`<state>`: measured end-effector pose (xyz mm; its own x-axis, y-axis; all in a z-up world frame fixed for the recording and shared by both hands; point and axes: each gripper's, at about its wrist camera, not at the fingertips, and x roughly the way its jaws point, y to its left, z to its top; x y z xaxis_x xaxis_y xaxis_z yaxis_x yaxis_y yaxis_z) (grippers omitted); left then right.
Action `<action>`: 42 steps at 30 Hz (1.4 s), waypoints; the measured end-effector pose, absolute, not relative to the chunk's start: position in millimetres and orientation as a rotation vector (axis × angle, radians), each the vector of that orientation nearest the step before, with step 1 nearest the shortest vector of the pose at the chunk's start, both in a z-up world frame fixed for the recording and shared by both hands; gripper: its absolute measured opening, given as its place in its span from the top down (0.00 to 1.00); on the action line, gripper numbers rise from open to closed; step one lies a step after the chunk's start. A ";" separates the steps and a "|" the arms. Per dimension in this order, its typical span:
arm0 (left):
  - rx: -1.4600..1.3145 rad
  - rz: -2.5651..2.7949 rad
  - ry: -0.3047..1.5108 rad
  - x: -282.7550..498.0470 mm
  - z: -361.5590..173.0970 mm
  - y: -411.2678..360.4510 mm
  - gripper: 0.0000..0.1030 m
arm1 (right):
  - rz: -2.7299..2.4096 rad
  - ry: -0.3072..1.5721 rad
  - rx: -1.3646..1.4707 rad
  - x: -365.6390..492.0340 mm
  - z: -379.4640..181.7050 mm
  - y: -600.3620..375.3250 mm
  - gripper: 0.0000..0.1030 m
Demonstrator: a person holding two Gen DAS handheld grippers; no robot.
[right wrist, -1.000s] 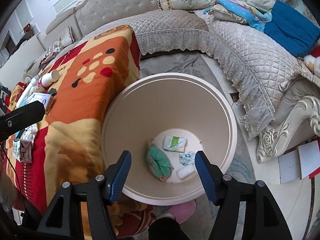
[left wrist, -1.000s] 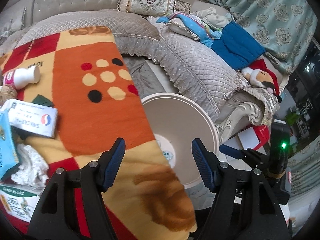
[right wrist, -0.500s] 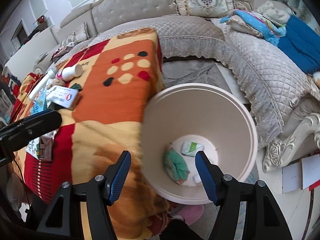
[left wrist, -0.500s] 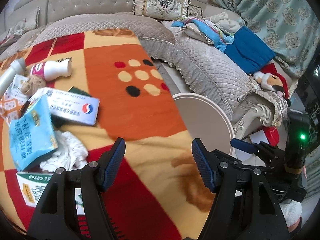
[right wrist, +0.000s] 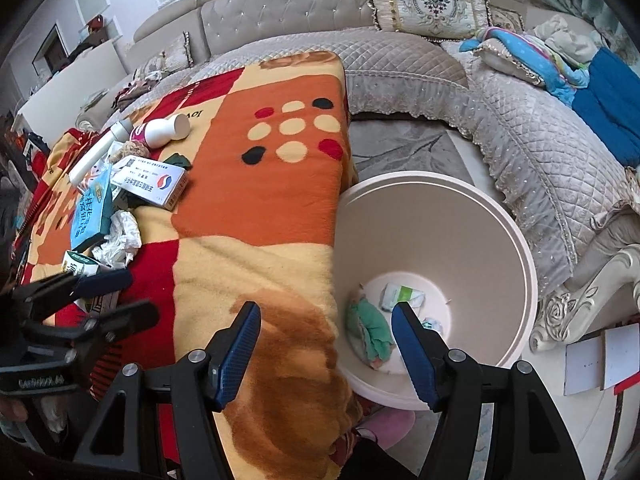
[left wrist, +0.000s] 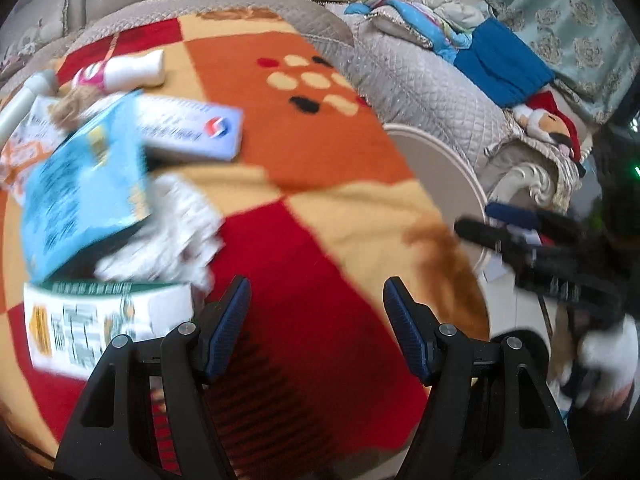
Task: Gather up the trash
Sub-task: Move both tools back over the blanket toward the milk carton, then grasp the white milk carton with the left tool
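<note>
I am lining the left gripper [left wrist: 316,316], jaws released and empty, squarely over the crumpled tissue [left wrist: 176,228], avoiding the green-and-white carton [left wrist: 100,324]; right gripper [right wrist: 326,344] is hanging released beside the bin [right wrist: 500,240].

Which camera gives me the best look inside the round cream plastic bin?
Right wrist: the round cream plastic bin shows its whole rim and the scraps on its floor. The left wrist view catches only a blurred arc of its rim, partly behind the other gripper.

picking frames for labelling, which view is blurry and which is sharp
Left wrist view: motion blur smears the blue box, tissue and the right tongs; only its own tongs are crisp. Right wrist view: sharp, box print readable, bin clear; fisheye bends the sofa, corners dark.
</note>
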<state>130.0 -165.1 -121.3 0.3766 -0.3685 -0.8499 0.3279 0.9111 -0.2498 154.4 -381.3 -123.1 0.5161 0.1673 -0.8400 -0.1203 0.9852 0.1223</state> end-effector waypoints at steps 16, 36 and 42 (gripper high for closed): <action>-0.224 -0.071 1.118 81.2 -130.4 64.9 0.34 | 0.349 1.021 -0.024 162.4 -119.9 -288.5 0.35; -0.208 -0.100 1.007 125.3 -108.5 61.0 0.32 | 0.522 1.009 -0.043 211.5 -94.5 -168.2 0.25; -0.146 -0.045 1.053 144.9 -127.2 56.4 0.33 | 0.505 1.036 0.022 229.6 -101.2 -170.3 0.25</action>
